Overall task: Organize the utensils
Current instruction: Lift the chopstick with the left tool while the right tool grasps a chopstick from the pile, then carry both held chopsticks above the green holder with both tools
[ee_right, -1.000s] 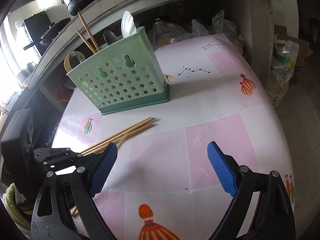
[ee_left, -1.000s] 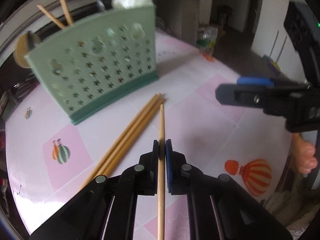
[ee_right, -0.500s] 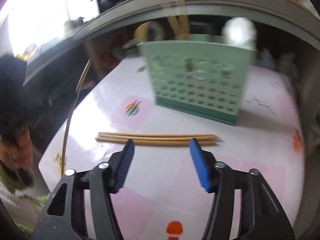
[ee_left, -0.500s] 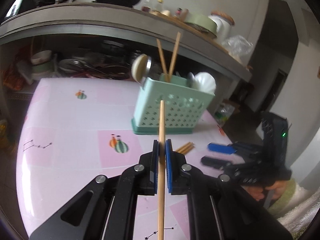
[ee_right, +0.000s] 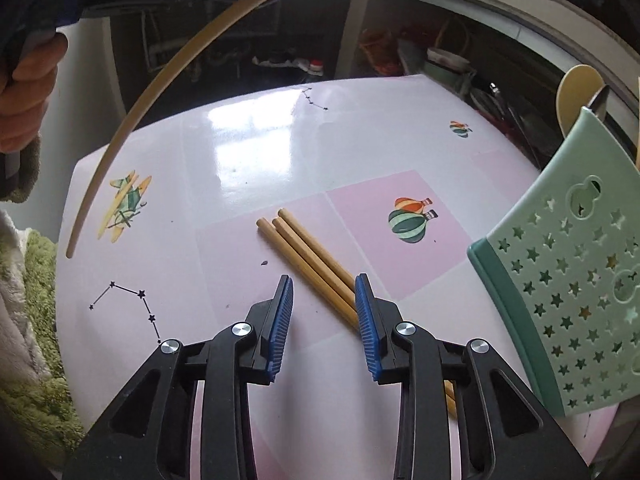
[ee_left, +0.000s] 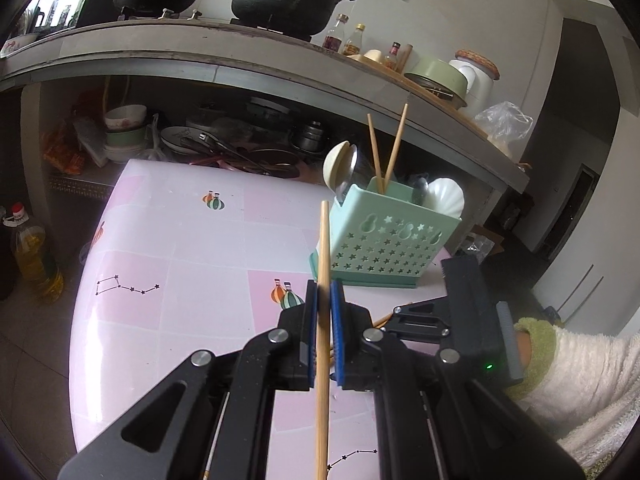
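My left gripper (ee_left: 324, 294) is shut on one wooden chopstick (ee_left: 324, 240), held above the pink table and pointing up toward the mint-green utensil holder (ee_left: 384, 236). Two chopsticks (ee_left: 384, 148) and some spoons stand in the holder. Three loose chopsticks (ee_right: 304, 252) lie together on the table. My right gripper (ee_right: 323, 282) hovers over their near part. Its jaws are closing, with the chopsticks between them nearer the right pad (ee_right: 364, 312), and neither pad presses on them. In the right wrist view the held chopstick (ee_right: 132, 120) arcs across the upper left, and the holder (ee_right: 560, 280) stands at the right.
A grey counter (ee_left: 200, 60) with black pots runs behind the table, above a shelf of bowls and pans. An oil bottle (ee_left: 32, 252) stands on the floor at the left. A hand (ee_right: 24, 92) and a fleece sleeve (ee_left: 580, 380) are close by. The table's rounded edge (ee_right: 64, 280) is near.
The left gripper rose and swung with its chopstick, so the holder now sits to the right. The right gripper rolled, moved over the three loose chopsticks, and its jaws narrowed.
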Available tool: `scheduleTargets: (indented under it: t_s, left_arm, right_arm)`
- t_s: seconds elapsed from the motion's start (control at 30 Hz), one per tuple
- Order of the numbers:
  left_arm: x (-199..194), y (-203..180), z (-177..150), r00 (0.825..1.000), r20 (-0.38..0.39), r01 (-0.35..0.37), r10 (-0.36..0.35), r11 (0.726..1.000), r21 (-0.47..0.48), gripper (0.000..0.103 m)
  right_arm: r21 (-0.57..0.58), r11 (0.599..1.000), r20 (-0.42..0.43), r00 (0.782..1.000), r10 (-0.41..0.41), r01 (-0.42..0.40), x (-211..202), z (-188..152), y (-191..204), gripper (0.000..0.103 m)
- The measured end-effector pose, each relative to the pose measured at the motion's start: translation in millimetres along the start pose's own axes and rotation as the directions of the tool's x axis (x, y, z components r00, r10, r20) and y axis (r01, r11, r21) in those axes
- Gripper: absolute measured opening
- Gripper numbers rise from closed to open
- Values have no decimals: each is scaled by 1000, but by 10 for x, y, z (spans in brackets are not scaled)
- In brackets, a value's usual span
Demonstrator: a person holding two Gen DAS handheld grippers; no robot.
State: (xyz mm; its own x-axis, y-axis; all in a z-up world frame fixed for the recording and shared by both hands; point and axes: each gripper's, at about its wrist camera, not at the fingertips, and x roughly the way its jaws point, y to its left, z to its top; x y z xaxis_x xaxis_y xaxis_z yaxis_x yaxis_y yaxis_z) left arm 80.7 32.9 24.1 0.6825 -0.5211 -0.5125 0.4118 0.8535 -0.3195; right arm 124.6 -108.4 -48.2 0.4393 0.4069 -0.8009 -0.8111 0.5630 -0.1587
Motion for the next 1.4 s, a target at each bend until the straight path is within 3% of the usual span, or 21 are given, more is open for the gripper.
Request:
scheduleTargets:
  t_s: [0.33,0.73,0.93,1.17,1.4]
  left_arm:
    - [30,89,-13,1000,-7,-4,4,1000,-27,6]
    - [36,146,-23,1000,-2,-13,13,999,-38,6]
    - [4,193,-14,1000,10,-22,22,999,-50,6]
    - [-43,216,13,999,40,-2,4,998,-68,6]
    - [-91,148,123,997,75,21,-18,999,-50,6]
  right_arm:
    - [6,999,-43,998,43,-43,-59,-102,-64,25]
    - [-126,990,-57,996,62,-69,41,72,181,22]
    - [13,991,-62,989,131,-130,133,125,2,9]
    - [132,991,-49,998,38,-31,78,91,-183,4]
    - [377,926,91,995,-37,0,-410,-75,-485,4]
